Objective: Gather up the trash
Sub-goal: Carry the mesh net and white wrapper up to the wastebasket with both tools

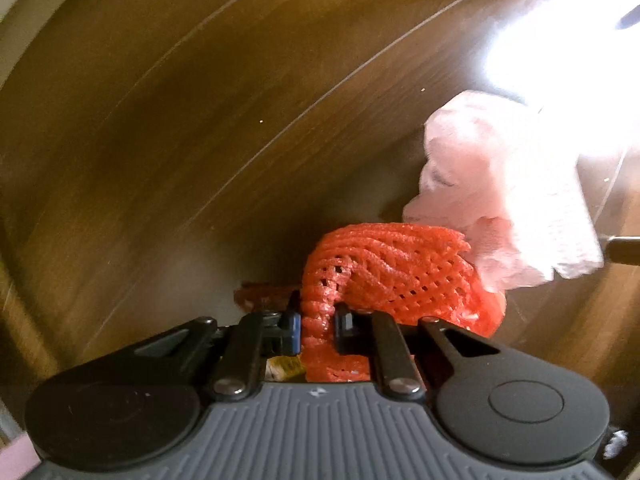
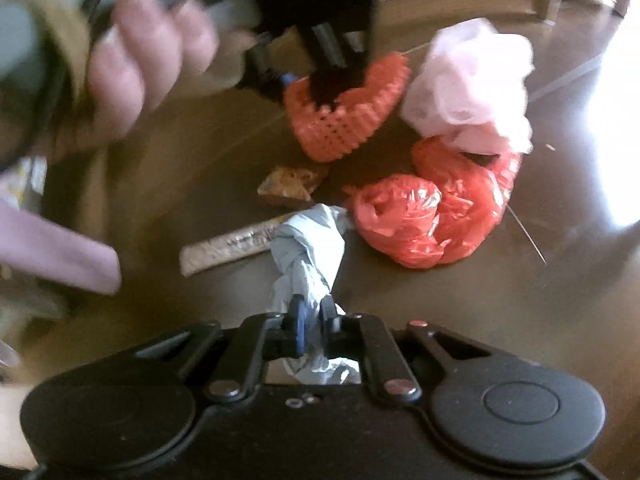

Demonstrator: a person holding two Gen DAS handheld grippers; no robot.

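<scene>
Floorboards [image 1: 200, 120] of dark brown wood fill both views, with bright glare washing out the far right. On them lies a loose scatter of rubbish. Largest is a crumpled red plastic bag [image 2: 436, 212], with a pale pink plastic bag [image 2: 468, 84] bunched against its far edge. Just left of the pink bag sits an orange-red foam fruit net [image 2: 352, 120], curled into an arch. The left claw [image 1: 318, 326] points straight down and is pinched tight on one end of this net, whose mesh is squeezed between the blue-tipped fingers [image 1: 294, 326]; in the right wrist view a person's hand [image 2: 132, 64], blurred, holds that tool from above.

Nearer the right camera a twisted grey plastic bag [image 2: 308, 248] rises from the floor, touching the red bag's left side. The right claw [image 2: 314, 326] is closed on its near end, the film pressed between the pads. Beside the grey bag lies a flat, pale wrapper strip [image 2: 228, 246], and beyond it a small crumpled brown wrapper [image 2: 290, 186] rests between the strip and the net. A pink sleeve [image 2: 60, 252] crosses the left edge.
</scene>
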